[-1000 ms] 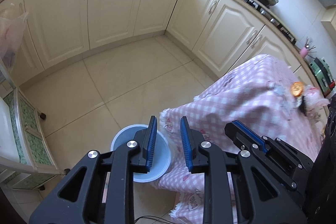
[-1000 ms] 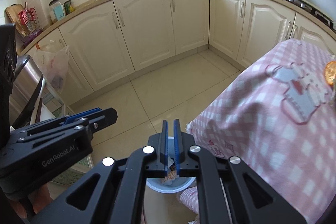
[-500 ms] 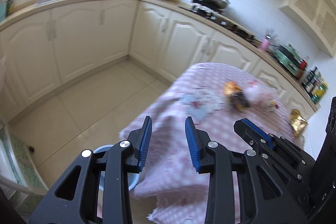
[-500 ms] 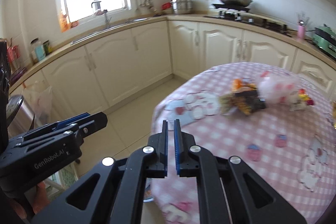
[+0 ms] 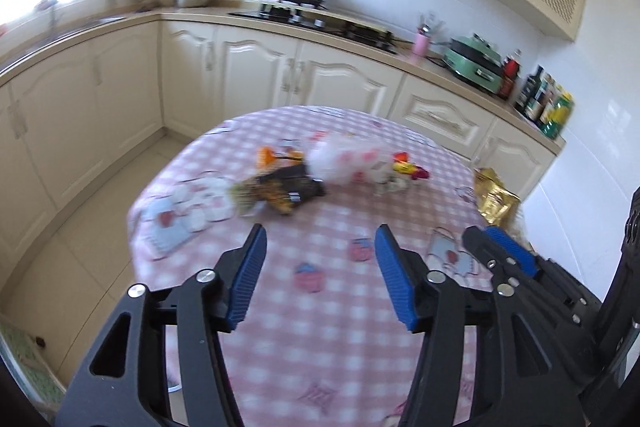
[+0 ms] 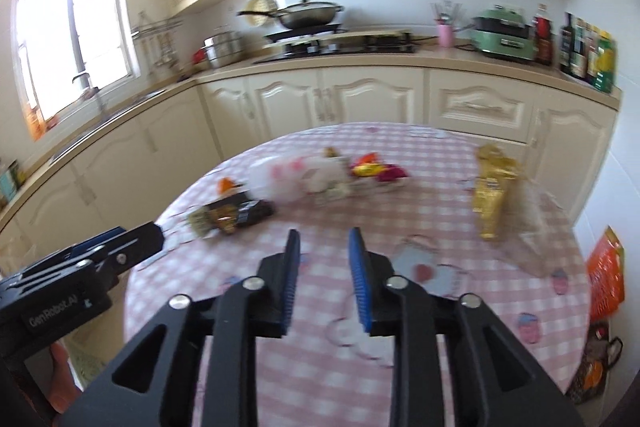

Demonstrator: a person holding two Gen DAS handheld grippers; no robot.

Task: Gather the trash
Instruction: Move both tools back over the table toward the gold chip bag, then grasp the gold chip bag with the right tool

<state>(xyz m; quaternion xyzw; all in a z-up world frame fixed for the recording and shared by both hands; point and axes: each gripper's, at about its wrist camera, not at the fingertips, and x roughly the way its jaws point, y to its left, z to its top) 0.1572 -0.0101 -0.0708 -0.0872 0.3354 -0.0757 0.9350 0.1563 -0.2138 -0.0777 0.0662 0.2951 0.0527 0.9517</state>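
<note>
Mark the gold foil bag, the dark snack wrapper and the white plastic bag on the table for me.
gold foil bag (image 6: 491, 194): right wrist view, middle of its crinkled body.
dark snack wrapper (image 5: 291, 185): left wrist view, its black centre panel.
white plastic bag (image 5: 347, 159): left wrist view, its puffed middle.

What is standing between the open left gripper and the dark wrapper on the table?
Nothing visible. The left gripper is open above bare pink checked tablecloth, and only cloth lies between it and the dark wrapper. The white bag lies behind the wrapper, not in front of it.
</note>
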